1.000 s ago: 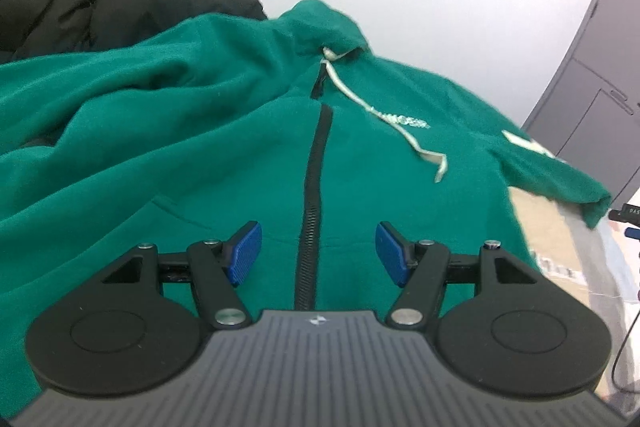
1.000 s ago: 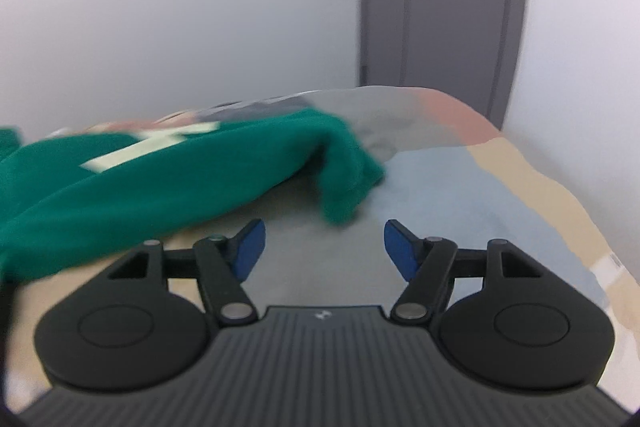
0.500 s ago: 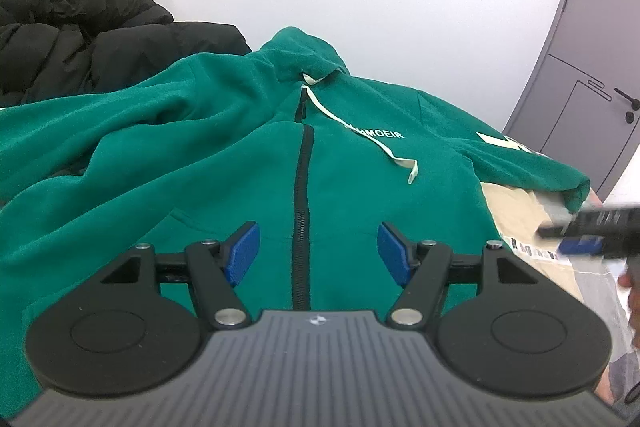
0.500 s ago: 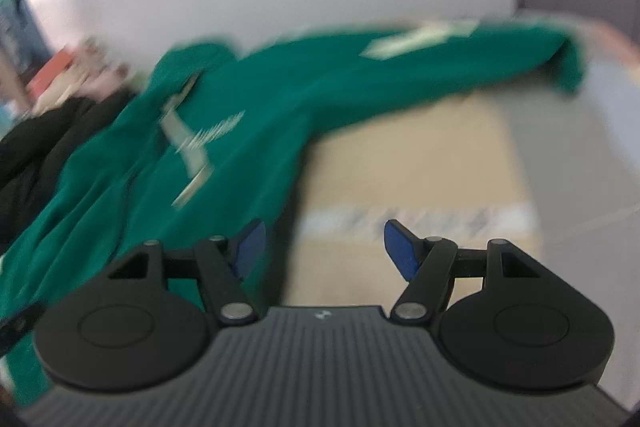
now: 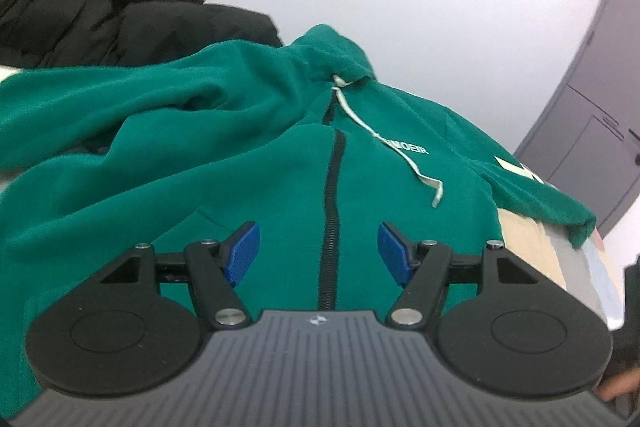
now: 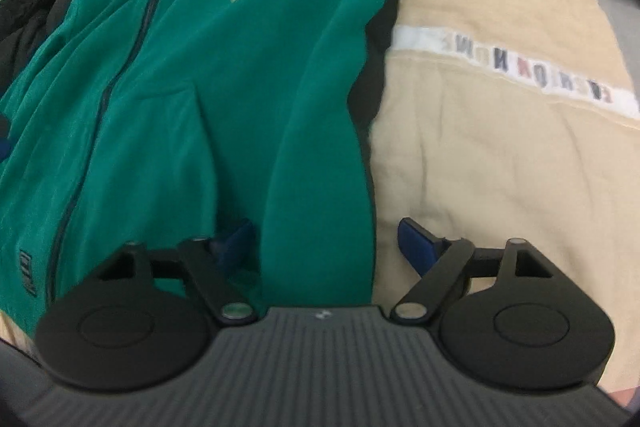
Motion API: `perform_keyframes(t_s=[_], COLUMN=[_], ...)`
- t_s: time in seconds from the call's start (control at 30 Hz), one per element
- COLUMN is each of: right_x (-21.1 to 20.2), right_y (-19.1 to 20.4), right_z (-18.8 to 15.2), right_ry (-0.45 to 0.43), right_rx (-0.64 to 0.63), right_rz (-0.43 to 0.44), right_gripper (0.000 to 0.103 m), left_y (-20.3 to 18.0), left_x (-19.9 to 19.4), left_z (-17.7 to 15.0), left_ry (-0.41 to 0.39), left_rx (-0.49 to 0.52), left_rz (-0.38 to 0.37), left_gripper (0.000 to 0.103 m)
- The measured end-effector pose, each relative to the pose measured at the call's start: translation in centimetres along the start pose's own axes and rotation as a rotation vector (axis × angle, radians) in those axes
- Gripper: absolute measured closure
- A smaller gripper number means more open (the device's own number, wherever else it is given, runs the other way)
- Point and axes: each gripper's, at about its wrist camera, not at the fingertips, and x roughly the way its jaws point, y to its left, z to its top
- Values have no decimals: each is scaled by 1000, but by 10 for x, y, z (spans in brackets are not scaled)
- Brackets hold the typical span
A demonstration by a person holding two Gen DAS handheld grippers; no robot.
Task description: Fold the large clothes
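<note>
A large green zip hoodie lies spread front-up on the bed, hood toward the far wall, with a black zipper and a cream drawstring. My left gripper hovers open over the lower front, the zipper running between its blue pads. My right gripper points steeply down at the hoodie's right side edge. Its jaws are closing with that fabric edge between them; the left pad is half hidden by a fold and the right pad hangs over the beige cover. The pads do not press the cloth.
A black puffy jacket is heaped at the back left. The beige bed cover with a lettered strip lies right of the hoodie. One green sleeve stretches right toward a grey door.
My right gripper swung from the far sleeve cuff and door, across the bed, down onto the hoodie's right side edge, and its jaws narrowed. The left gripper shifted slightly and stayed open.
</note>
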Motion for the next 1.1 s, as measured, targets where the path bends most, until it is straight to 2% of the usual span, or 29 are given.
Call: perform_keyframes(t_s=[0.03,0.1,0.17,0.27,0.37,0.47,0.57,0.7,0.8,0.87,0.9,0.93,1.0,1.1], right_x=[-3,-17,-34,-63,-92,-105,-105,-81,-77,-80,-84,-89,-102,-126], right_y=[2,12,22,17,2,-20,-42,-52,-53,-53,-53,-52,-55,-55], right_z=[0,-1,-3,3,12,20,17,4,4,4,5,6,9,20], right_ry=[14,1,-42,-94,-159,-178,-167,-100,-104,-106,-114,-130,-180,-261], right_rx=[-1,-62,-133,-116,-111,-85,-39,-4,49,67,70,74,78,78], right_rz=[51,33,10,22,-23,-72,-106,-90,-85,-95,-110,-123,-122,-98], right_gripper=[82,92,94,96,96,96,96,95,91,82,65,44,27,27], left_y=[3,9,14,20,24,26,25,27,34,40,41,42,40,31], left_x=[1,1,-1,-5,-9,-10,-11,-8,-9,-10,-11,-11,-13,-11], left_z=[1,2,3,5,6,8,9,9,10,12,14,16,20,30], left_ry=[3,7,8,3,-3,-2,-1,11,15,12,8,3,-7,-4], left_rx=[-14,-42,-69,-96,-110,-119,-113,-103,-114,-126,-130,-128,-105,-66], left_rz=[3,8,9,4,3,-6,-4,26,55,58,59,59,56,42], left_gripper=[32,32,32,32,32,32,32,32,32,32,32,32,32,32])
